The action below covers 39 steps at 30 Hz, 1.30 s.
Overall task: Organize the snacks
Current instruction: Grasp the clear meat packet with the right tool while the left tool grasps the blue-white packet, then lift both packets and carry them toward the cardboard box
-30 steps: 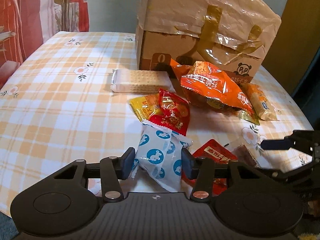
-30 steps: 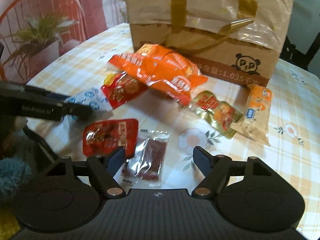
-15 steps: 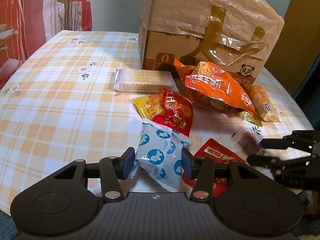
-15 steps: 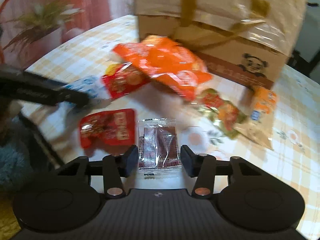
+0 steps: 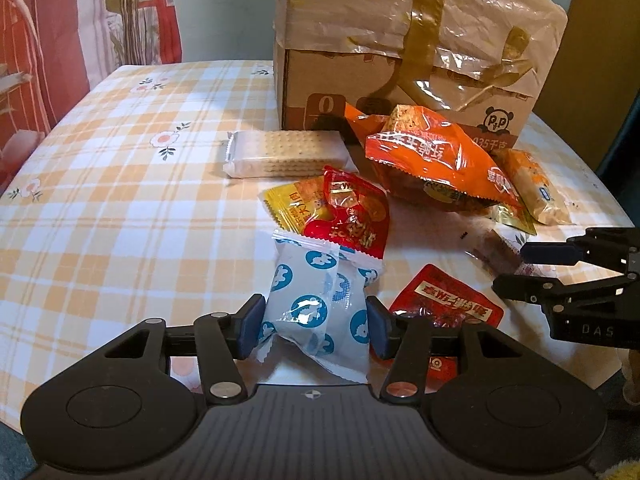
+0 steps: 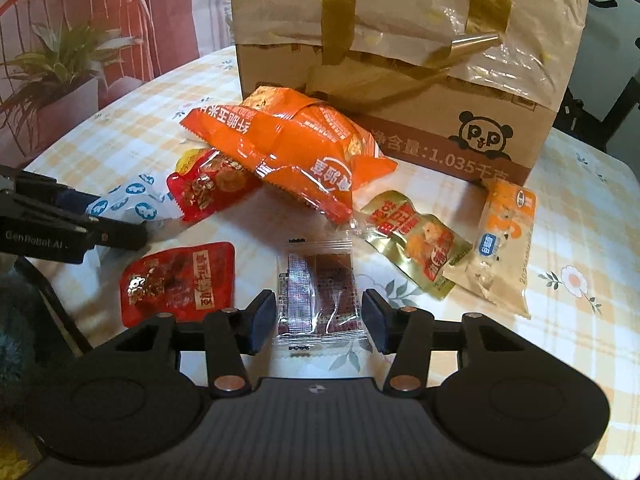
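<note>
Snacks are lying scattered on the checked surface in front of a taped cardboard box, and we are working at two of them at once. We are holding the left tongs narrowed around a white packet with blue round prints, their blue pads pressing on both of its sides near the front edge of the surface. We are holding the right tongs around a small clear sachet with a dark red filling; their jaws have just been closing, and the sachet is sitting between the pads with its edges meeting them. Just left of that sachet a flat red pouch is lying. Behind the white packet a red wrapped snack is resting on a yellow packet, and farther back a sleeve of pale crackers is lying beside the box. A big orange bag is leaning near the foot of the box, with a gold pouch and a pale orange-topped packet lying side by side to its right, as we are seeing from the right wrist view.
</note>
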Motion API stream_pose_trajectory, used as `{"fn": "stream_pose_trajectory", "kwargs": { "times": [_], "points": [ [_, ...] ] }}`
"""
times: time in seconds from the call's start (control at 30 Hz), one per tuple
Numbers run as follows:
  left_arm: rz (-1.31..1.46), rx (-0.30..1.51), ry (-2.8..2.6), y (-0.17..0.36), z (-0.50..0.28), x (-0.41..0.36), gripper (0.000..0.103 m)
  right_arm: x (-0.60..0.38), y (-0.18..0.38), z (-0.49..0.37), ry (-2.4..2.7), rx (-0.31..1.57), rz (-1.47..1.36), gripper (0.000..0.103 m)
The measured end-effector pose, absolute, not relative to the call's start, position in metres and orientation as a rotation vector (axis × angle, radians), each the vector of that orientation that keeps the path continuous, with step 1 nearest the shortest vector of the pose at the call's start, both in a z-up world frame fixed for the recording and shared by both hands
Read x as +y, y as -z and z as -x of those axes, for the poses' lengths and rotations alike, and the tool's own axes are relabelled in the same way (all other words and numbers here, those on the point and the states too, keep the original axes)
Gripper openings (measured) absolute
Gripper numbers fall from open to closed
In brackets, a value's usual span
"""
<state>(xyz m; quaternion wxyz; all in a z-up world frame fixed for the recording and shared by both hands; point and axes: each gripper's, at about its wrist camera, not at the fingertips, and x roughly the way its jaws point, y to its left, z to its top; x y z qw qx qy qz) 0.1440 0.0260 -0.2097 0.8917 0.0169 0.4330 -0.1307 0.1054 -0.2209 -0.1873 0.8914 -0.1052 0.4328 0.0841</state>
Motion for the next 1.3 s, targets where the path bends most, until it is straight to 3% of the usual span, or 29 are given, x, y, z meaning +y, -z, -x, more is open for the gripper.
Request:
{"fn": "stream_pose_trajectory", "kwargs": {
  "times": [0.1,0.27,0.57,1.3],
  "points": [
    [-0.017,0.892,0.278,0.208,-0.143,0.029,0.048,-0.223,0.188,-0.103,-0.179,0.879,0.210,0.052],
    [0.025,0.864,0.282,0.199,-0.138,0.035,0.048,-0.228,0.187,-0.101,-0.183,0.869,0.184,0.046],
    [0.056,0.780,0.285,0.177,-0.132,0.039,0.048,-0.246,0.164,-0.084,-0.155,0.817,0.117,0.045],
    [0.082,0.436,0.342,0.066,-0.168,0.022,0.048,-0.276,0.061,-0.095,-0.064,0.418,0.177,0.045]
  ]
}}
